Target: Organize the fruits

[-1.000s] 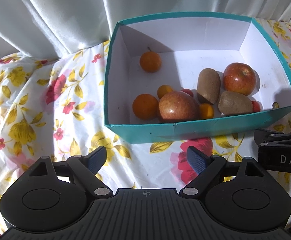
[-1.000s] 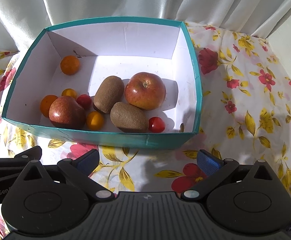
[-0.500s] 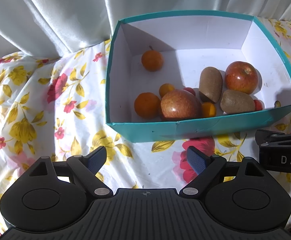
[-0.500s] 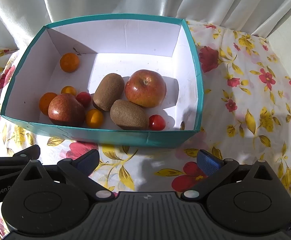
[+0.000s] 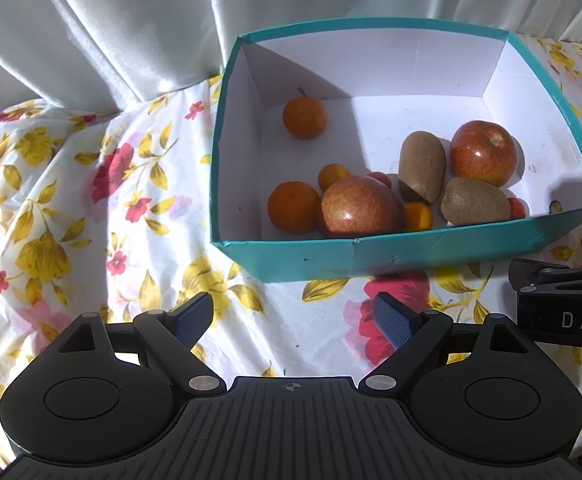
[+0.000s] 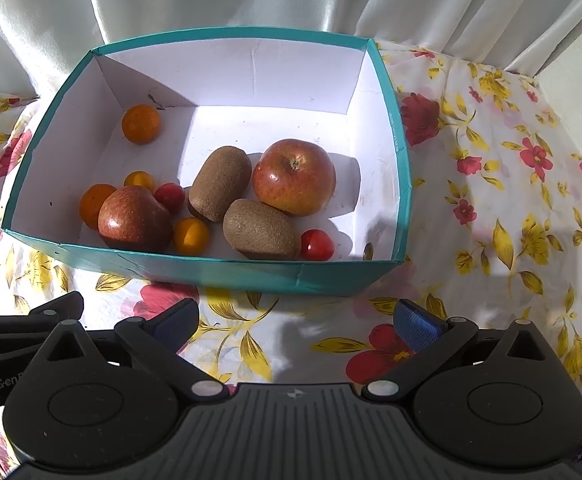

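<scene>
Cardboard box point(image 6: 403, 184), matt white inside, teal outside. Glossy apples point(image 6: 294, 176), fuzzy matt kiwis point(image 6: 219, 184). Smooth floral cloth point(image 5: 91, 208); satiny curtain point(image 5: 131, 28). Matt black plastic left tool point(image 5: 293, 320).

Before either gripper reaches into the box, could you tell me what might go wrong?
1. The fruit is crowded: the near apple touches an orange and small tomatoes, so open fingers may knock neighbours.
2. The red tomato sits beside the kiwi close to the near wall; it may roll away.
3. The box is light card and could slide on the loose cloth if bumped.
</scene>
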Tool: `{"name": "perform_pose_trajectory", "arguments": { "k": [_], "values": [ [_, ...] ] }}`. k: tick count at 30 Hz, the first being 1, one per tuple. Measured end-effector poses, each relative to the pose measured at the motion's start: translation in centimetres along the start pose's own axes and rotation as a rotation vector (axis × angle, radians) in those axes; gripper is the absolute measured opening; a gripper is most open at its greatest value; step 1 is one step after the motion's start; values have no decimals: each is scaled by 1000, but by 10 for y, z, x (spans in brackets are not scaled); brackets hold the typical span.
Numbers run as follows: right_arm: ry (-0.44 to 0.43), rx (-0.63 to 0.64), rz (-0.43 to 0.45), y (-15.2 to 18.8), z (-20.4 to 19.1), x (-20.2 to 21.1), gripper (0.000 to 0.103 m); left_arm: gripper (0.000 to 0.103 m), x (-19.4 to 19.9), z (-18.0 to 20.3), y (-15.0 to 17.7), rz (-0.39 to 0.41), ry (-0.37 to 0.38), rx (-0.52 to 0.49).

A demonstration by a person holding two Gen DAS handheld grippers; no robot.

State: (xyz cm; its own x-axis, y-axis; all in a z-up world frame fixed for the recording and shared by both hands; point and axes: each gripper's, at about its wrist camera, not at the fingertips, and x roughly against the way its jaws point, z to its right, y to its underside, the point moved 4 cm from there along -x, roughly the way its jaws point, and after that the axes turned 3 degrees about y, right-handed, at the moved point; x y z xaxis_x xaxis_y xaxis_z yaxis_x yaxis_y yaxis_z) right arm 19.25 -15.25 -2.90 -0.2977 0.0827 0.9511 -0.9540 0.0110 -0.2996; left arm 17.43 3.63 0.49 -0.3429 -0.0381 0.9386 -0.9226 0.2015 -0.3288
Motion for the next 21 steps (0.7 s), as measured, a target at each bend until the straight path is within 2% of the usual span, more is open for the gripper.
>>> {"name": "perform_pose_trajectory", "arguments": {
  "k": [21],
  "values": [
    [7,7,-2,3,-2,1,103,91,0,0,2,-6,-1,5]
  ]
}}
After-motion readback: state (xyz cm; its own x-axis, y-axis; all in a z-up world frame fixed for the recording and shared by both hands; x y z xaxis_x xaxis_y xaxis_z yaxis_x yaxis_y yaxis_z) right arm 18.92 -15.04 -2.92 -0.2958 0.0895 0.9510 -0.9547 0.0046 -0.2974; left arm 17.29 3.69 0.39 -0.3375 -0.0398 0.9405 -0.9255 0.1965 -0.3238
